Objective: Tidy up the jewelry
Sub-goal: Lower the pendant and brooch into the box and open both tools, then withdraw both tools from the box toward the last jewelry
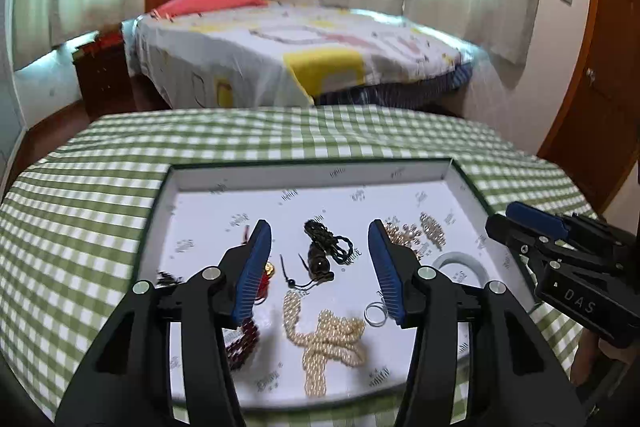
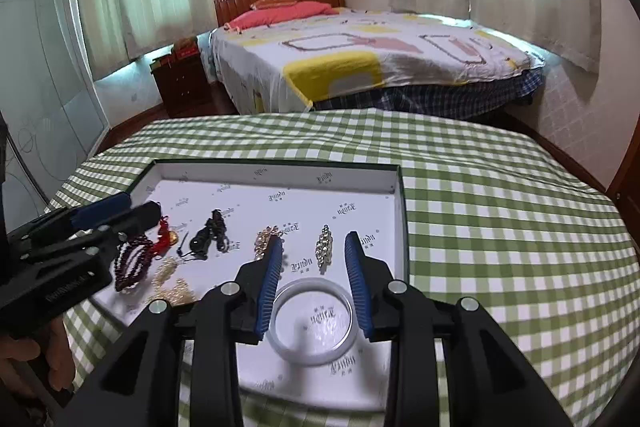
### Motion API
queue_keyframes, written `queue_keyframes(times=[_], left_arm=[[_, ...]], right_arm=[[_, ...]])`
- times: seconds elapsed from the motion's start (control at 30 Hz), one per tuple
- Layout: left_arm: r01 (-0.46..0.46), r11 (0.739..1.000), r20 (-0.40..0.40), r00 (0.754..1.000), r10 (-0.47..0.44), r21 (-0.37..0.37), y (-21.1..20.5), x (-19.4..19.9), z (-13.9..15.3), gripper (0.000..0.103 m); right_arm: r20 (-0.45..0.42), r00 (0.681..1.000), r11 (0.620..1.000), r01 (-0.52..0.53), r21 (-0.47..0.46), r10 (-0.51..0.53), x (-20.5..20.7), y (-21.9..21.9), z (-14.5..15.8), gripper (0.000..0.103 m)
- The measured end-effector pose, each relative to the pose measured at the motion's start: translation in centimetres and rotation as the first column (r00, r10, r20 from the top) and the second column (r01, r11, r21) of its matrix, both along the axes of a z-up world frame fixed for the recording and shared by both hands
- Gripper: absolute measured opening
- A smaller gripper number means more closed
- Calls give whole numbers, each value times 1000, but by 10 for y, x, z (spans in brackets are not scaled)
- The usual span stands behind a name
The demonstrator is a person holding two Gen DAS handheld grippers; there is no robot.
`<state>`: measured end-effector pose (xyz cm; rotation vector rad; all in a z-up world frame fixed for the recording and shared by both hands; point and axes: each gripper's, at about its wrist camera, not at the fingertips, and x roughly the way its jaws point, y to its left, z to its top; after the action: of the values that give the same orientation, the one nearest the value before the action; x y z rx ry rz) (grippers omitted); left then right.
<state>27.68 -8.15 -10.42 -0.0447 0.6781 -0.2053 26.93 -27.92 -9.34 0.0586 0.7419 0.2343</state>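
Your right gripper (image 2: 313, 281) has wide, empty jaws over the white bangle (image 2: 314, 321). Squeeze crooked and the smooth ring could slip away.

Each black tool (image 1: 320, 267) has ribbed blue pads (image 1: 256, 267), silver screws and white "DAS" lettering.

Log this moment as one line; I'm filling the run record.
left gripper: open, over cream pearl necklace | right gripper: open, over pale jade bangle | both in white tray
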Motion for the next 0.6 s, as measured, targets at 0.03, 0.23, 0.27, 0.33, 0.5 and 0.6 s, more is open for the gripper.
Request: queue_keyframes(times=[0.03,0.23,0.27,0.33,0.5,0.6], left_arm=[[-6,1000,13,1000,7,-4,3,-5,3,50],[-38,999,56,998,38,-12,14,-37,12,51],[-42,999,58,997,43,-15,15,-42,12,51],[-55,998,59,997,56,-24,19,-51,10,51],[-75,997,41,996,77,-30,25,-71,0,51],[-80,997,36,996,81,-24,28,-82,-5,51]], right_arm=[[6,1000,1000,3,-1,-3,-4,0,2,33],[32,999,1000,28,-4,-28,-33,-1,8,33],[33,999,999,33,-3,-33,-39,-1,7,34],[33,999,999,42,-1,-42,-48,-1,4,34],[29,997,998,68,13,-68,-71,-2,-5,33],[23,997,997,77,5,-77,-82,-2,-12,34]])
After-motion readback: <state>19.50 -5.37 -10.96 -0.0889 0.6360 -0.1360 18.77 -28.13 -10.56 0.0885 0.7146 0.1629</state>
